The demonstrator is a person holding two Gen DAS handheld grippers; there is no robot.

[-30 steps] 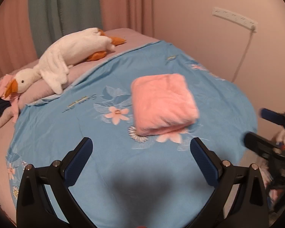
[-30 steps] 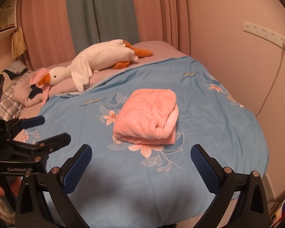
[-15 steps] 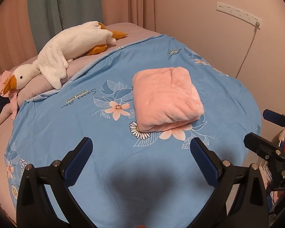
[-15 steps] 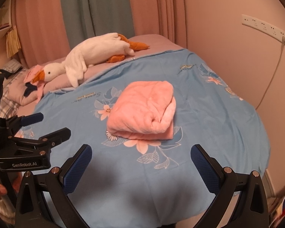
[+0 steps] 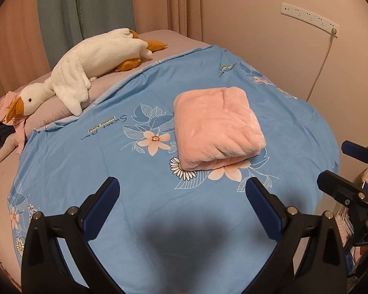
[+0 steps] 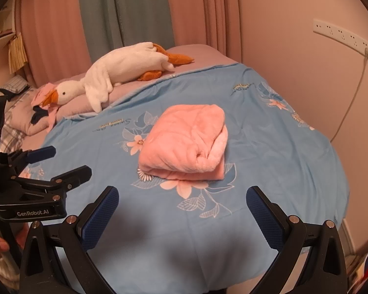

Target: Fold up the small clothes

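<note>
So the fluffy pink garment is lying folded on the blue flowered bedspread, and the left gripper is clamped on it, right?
Not quite. The fluffy pink garment does lie folded on the blue flowered bedspread, but the left gripper is open and clear of it, as the left wrist view shows.

The pink garment (image 5: 218, 127) (image 6: 186, 139) is a thick, fleecy piece of cloth folded into a compact, roughly rectangular bundle of several layers. It lies flat on the blue floral bedspread (image 5: 110, 161) (image 6: 269, 147), near the middle of the bed, over a printed flower motif. In the left wrist view its top face is smooth with one shallow crease running across it. In the right wrist view the near right corner shows a rolled fold, with a paler layer exposed along the right edge. Nothing touches the bundle.
</note>
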